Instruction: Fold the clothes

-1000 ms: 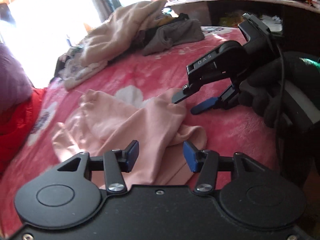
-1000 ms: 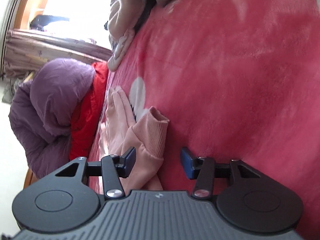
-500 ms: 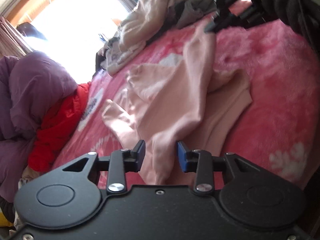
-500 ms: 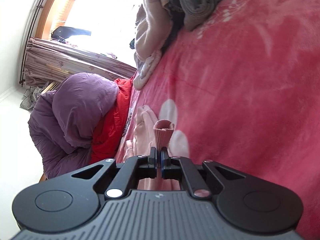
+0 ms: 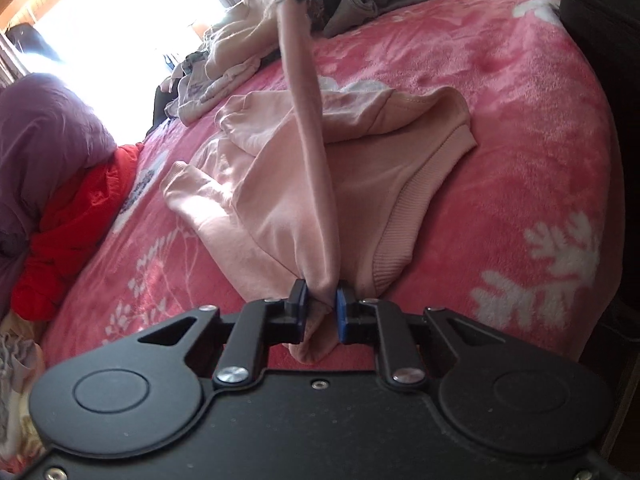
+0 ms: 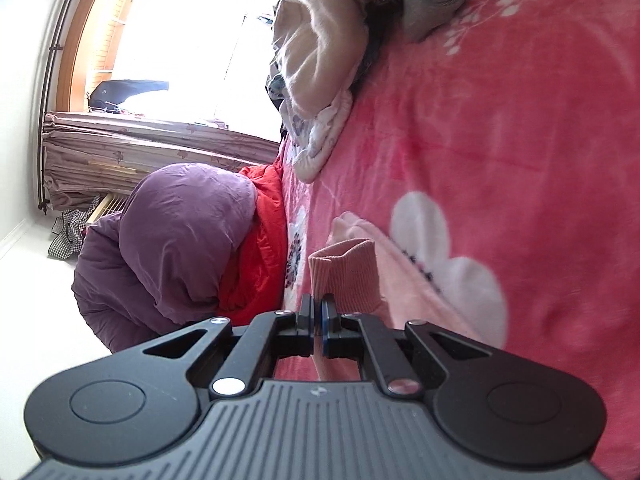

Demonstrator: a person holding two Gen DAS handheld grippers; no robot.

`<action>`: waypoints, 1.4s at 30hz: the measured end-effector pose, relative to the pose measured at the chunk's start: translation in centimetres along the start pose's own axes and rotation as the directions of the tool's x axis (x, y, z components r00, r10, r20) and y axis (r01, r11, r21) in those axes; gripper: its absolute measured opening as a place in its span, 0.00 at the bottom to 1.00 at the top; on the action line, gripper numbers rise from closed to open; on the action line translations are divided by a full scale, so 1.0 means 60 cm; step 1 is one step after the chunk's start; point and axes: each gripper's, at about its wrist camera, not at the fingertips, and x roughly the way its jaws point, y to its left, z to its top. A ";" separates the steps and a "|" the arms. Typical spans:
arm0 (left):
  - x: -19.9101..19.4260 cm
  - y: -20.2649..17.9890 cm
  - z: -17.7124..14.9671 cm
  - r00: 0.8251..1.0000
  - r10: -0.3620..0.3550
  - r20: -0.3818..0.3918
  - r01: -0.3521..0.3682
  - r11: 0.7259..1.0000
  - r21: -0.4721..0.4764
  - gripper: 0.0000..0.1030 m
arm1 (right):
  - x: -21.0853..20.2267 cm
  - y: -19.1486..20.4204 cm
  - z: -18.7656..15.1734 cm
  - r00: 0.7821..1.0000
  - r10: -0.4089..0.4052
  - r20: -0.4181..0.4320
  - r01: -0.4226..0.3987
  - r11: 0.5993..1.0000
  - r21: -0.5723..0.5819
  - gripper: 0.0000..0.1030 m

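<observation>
Nearest the camera, the left claw (image 5: 321, 307) is closing its blue pads on a bunched fold of the pale pink cotton sweatshirt (image 5: 280, 200), which lies crumpled on the bed's pink fleece blanket with white flowers (image 5: 520, 120). One pink sleeve (image 5: 308, 128) rises taut from there to the right claw (image 6: 319, 317), whose jaws are clamped tight on its ribbed cuff (image 6: 346, 276). Farther back sits a heap of cream and grey clothes (image 5: 248, 52); a purple quilt (image 6: 168, 240) and a red one (image 6: 260, 248) lie at the bed's edge.
</observation>
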 end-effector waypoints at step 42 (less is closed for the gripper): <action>0.164 0.196 0.081 0.942 -0.330 0.067 0.310 0.773 -0.553 0.06 | 0.011 0.070 -0.020 0.990 0.116 -0.074 -0.136 0.915 -0.379 0.05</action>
